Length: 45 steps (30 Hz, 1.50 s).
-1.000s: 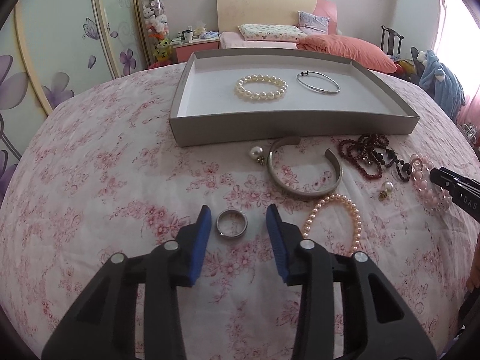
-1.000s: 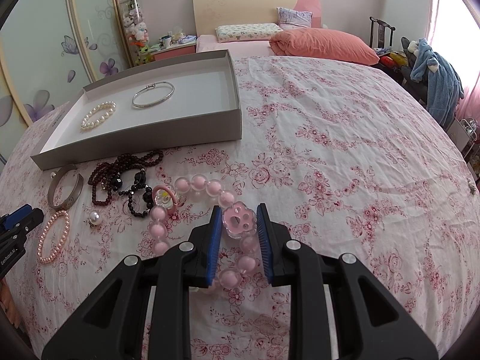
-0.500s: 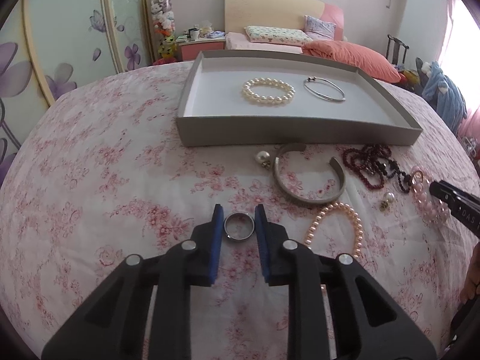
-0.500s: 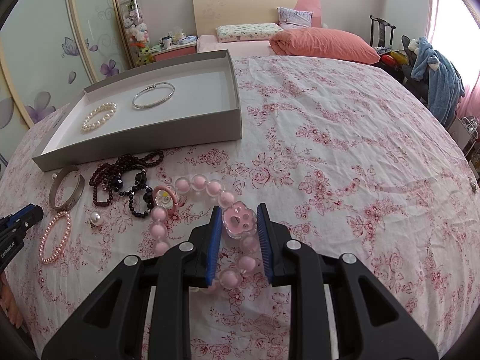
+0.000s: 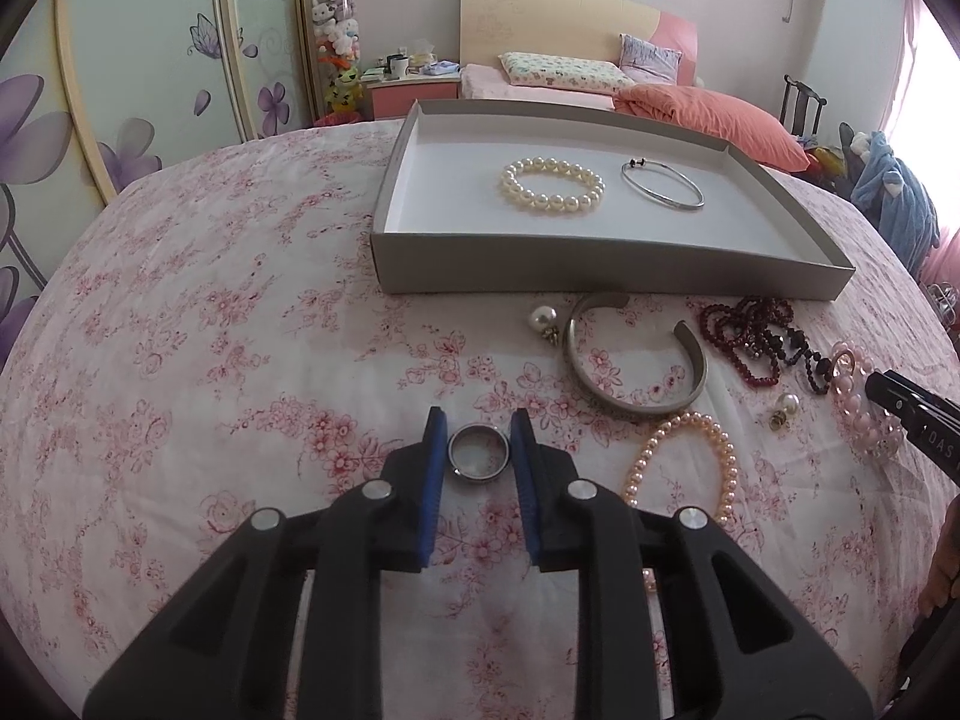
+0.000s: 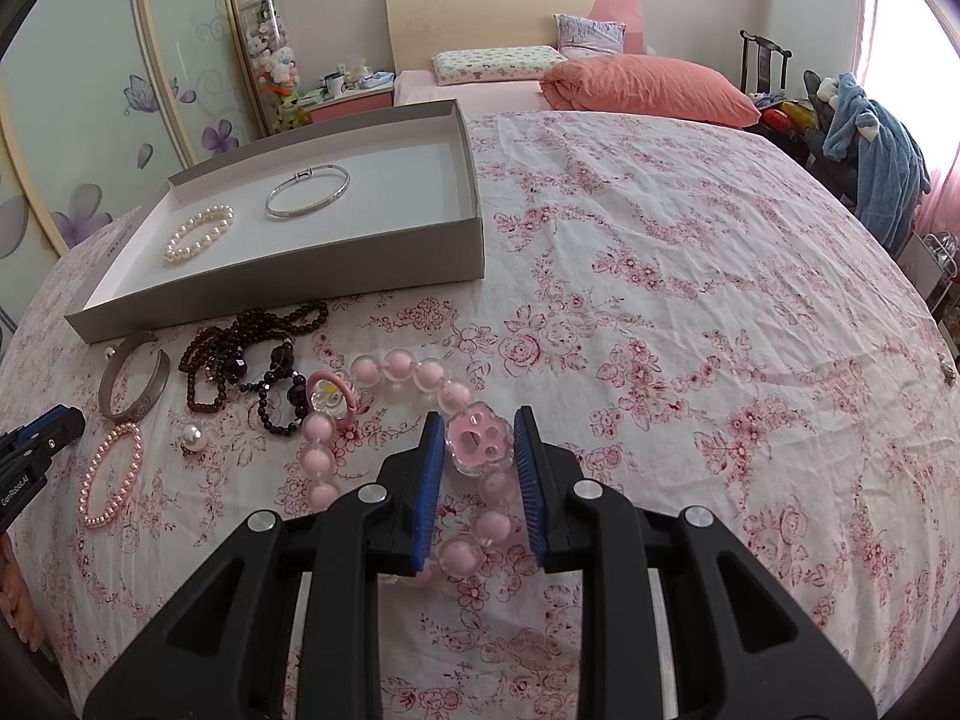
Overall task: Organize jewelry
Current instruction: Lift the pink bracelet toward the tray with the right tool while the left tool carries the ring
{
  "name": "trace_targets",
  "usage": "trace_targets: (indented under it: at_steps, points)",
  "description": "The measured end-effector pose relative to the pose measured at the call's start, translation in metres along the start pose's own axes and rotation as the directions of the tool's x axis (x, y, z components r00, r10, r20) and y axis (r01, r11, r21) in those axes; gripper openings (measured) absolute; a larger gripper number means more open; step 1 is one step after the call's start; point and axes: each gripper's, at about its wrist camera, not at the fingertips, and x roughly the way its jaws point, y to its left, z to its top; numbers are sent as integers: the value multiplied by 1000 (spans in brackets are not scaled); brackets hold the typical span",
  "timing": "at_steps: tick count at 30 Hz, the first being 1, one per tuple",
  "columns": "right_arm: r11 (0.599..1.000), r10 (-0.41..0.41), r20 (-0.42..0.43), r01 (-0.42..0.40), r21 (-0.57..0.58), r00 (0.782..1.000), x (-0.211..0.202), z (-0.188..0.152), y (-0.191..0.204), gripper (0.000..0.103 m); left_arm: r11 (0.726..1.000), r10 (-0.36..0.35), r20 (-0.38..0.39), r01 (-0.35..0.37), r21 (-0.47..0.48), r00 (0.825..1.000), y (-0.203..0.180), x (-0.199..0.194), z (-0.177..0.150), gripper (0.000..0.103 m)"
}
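Ring (image 5: pixel 479 453): plain steel band (lying flat), pinched by left gripper (image 5: pixel 479 450). Right gripper (image 6: pixel 479 441) clamps pink paw-charm bracelet (image 6: pixel 420 420).

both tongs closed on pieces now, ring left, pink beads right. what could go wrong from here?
1. The ring is pinched only by its thin rim between the left tongs; it may pop out on lifting.
2. The right tongs hold only the paw charm; the rest of the pink bead bracelet will dangle and could snag the flower ring touching it.
3. The tray wall could catch the hanging beads.

bed (image 6: pixel 600 90) | floral wardrobe doors (image 5: pixel 150 72) | bright window (image 6: pixel 912 30)
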Motion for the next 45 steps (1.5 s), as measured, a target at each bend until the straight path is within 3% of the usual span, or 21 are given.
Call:
trace_targets:
  at_steps: [6, 11, 15, 21, 33, 41, 45]
  points:
    - [1000, 12, 2, -12, 13, 1000, 0, 0, -2, 25, 1000, -5, 0, 5, -4, 1000, 1, 0, 0, 22]
    - [996, 66, 43, -68, 50, 997, -9, 0, -7, 25, 999, -27, 10, 27, -27, 1000, 6, -1, -2, 22]
    - [989, 134, 149, -141, 39, 980, -36, 3, 0, 24, 998, -33, 48, 36, -55, 998, 16, -14, -4, 22]
    - [975, 210, 220, -220, 20, 953, -56, 4, 12, 24, 998, -25, 130, 33, -57, 991, 15, -40, -5, 22]
    - [958, 270, 306, -287, 12, 913, -82, 9, 16, 24, 999, -26, 236, 34, -32, 971, 5, -76, -5, 22]
    - [962, 262, 344, -273, -20, 901, -95, 8, 22, 24, 998, -34, 280, 47, -40, 959, 2, -91, -2, 22]
    - [958, 273, 383, -283, -31, 882, -108, 5, 26, 24, 998, -43, 313, 57, -36, 949, -2, -103, -3, 22]
